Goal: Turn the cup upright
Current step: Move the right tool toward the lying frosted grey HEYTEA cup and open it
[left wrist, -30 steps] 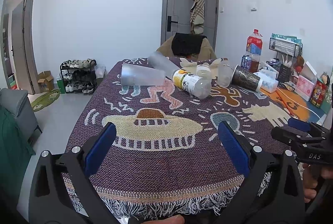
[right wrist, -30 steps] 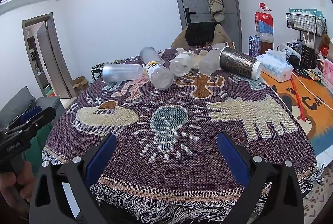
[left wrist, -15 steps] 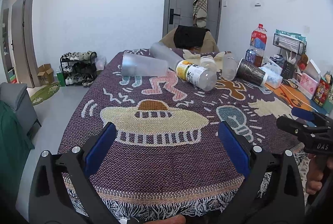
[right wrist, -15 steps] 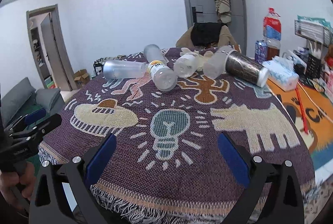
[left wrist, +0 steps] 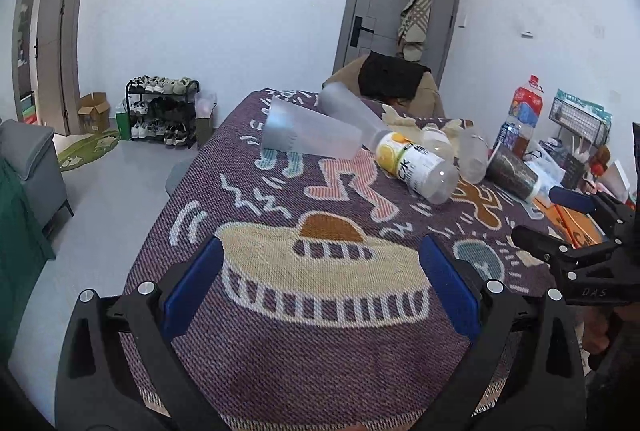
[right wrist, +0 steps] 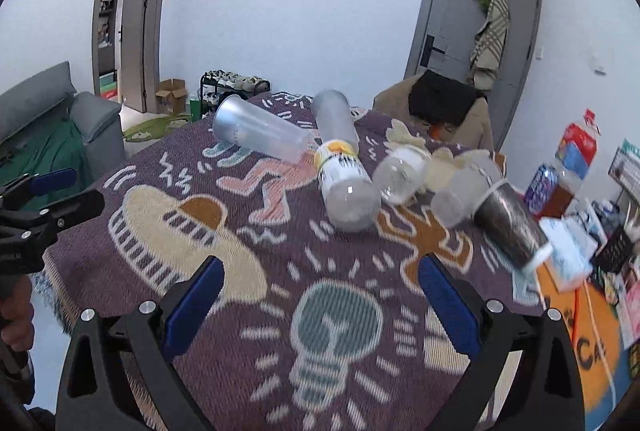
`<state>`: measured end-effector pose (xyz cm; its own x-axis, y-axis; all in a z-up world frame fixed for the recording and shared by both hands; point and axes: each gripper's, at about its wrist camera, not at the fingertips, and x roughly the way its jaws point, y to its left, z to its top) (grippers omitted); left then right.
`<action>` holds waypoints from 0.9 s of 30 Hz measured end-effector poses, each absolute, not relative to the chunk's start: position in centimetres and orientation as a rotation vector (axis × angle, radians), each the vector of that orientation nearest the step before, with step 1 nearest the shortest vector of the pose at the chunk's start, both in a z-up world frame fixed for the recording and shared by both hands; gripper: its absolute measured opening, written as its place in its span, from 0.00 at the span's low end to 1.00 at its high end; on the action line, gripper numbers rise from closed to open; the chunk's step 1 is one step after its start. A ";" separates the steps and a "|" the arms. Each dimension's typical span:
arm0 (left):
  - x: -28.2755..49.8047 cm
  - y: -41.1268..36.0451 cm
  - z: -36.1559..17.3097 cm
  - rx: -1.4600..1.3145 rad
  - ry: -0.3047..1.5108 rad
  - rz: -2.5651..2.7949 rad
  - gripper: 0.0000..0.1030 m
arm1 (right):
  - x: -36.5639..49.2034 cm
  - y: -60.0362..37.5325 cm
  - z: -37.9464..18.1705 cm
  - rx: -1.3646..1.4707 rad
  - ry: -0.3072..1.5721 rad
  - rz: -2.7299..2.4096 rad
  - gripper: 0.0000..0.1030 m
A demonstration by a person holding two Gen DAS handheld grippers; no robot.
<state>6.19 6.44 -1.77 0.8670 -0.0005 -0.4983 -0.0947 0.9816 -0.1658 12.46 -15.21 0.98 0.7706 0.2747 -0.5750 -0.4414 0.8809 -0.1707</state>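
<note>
Several cups lie on their sides on the patterned purple cloth (left wrist: pixel 280 351). A frosted cup (left wrist: pixel 310 139) (right wrist: pixel 260 133) lies at the far left, a second frosted cup (right wrist: pixel 336 121) behind it. A cup with a yellow and white label (left wrist: pixel 416 167) (right wrist: pixel 344 187) lies in the middle. A dark patterned cup (left wrist: pixel 514 177) (right wrist: pixel 510 227) lies to the right, with clear cups (right wrist: pixel 400 173) beside it. My left gripper (left wrist: pixel 318 285) is open and empty over the hat pattern. My right gripper (right wrist: pixel 318 305) is open and empty over the bulb pattern.
A chair with a dark jacket (right wrist: pixel 444 103) stands behind the table. Bottles, cans, a tissue box (right wrist: pixel 568 251) and a wire rack (left wrist: pixel 580 119) crowd the right side. A sofa (right wrist: pixel 48 119) and a shoe rack (left wrist: pixel 164 111) stand to the left.
Both grippers have moved forward over the cloth toward the cups and turned a little left. The cups have not moved. Both stay open.
</note>
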 end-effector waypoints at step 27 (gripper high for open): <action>14.0 14.5 -1.7 -0.368 0.571 0.245 0.94 | 23.9 -2.8 1.1 -0.629 0.567 0.514 0.87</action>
<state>13.97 14.48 -1.65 0.8151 0.1236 -0.5660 -0.3250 0.9063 -0.2701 23.94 -2.84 1.09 0.7303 0.2694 -0.6278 -0.5982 0.6960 -0.3972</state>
